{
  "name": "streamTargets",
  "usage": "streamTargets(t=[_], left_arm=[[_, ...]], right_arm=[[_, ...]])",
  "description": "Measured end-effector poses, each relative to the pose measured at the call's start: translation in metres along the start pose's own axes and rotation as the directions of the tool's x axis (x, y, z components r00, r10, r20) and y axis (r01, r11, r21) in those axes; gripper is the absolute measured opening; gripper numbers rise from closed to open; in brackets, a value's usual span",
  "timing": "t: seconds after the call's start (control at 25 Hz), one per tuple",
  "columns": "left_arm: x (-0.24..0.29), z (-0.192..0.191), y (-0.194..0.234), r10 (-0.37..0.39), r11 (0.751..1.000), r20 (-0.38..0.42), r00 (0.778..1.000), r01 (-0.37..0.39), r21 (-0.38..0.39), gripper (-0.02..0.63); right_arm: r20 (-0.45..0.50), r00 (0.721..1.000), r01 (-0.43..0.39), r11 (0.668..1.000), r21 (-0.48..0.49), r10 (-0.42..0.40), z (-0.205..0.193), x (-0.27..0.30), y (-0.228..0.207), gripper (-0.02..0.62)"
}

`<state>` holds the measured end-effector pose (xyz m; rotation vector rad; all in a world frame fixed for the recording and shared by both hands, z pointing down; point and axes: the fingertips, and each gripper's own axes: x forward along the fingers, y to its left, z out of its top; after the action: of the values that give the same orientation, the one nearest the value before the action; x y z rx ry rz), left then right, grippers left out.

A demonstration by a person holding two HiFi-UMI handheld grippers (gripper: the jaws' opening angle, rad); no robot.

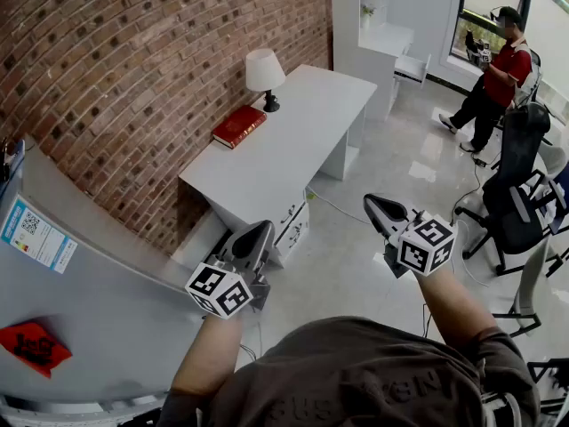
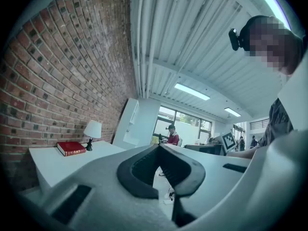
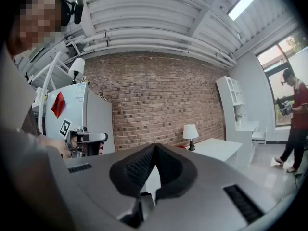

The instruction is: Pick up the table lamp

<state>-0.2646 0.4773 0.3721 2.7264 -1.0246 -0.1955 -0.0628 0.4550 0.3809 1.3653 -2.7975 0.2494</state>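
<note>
Table lamp [image 1: 265, 76] stands upright at the far end of a long white surface [image 1: 293, 140], close against the brick wall [image 1: 133, 60]. It has a white tapered shade on a short dark stem and a dark round base. It is well apart from both grippers.

A tall grey cabinet [image 1: 89, 301] fills the near left of the head view, its doors shut, with a red sticker and a printed label on its face. Beyond the surface rises a white shelf unit [image 1: 378, 16] with what looks like a pulled-out drawer [image 1: 411, 68] at its foot; what either holds cannot be made out. A black office chair [image 1: 520, 176] sits on the pale floor to the right, and a person in a red shirt [image 1: 498, 69] stands by the window behind it.

A red book [image 1: 238, 125] lies flat on the surface just beside the lamp, on the near side.

The left gripper [image 1: 258, 236] and the right gripper [image 1: 378, 208] are held out level over the floor. Each has its jaws closed tip to tip, with nothing between them.
</note>
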Motion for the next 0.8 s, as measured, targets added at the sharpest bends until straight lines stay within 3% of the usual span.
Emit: streamTargets(t=[0.8], left_arm=[[0.036, -0.003, -0.031, -0.006, 1.000, 0.013, 1.000, 0.005, 0.017, -0.002]], right_arm=[[0.023, 1.000, 0.000, 1.000, -0.004, 0.001, 0.011, -0.028, -0.034, -0.006]])
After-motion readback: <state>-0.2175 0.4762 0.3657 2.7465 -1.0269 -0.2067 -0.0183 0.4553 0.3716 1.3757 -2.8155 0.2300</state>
